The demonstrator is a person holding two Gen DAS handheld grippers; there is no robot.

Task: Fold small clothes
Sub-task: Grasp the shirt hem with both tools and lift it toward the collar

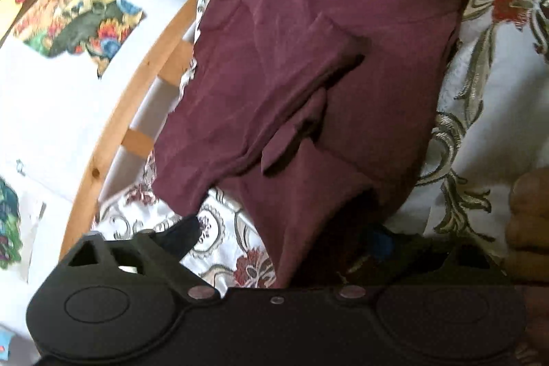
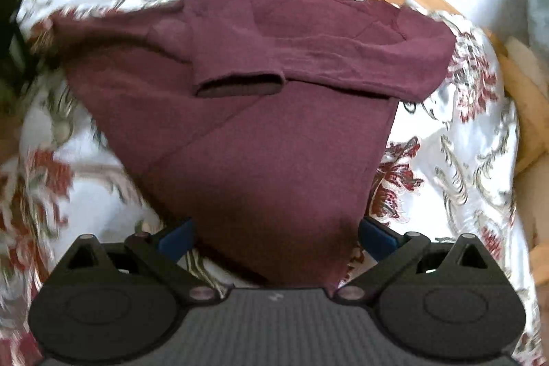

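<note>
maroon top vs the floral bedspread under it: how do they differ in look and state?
The maroon top is plain and one colour; the floral bedspread is white with red flowers and grey-green scrolls. The top is partly folded, a sleeve laid across its body; the bedspread lies spread beneath it. Both are fabric.

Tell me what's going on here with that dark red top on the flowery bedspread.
A person is folding a maroon long-sleeved top on a floral bedspread, using a handheld gripper in each hand. Both sleeves are already folded across the body. The right gripper is open, its blue-padded fingers straddling the near edge of the garment without pinching it. The left gripper is also at that near edge with its jaws wide; one fingertip is hidden, so a grip can't be confirmed. A wooden bed rail runs behind.
</note>
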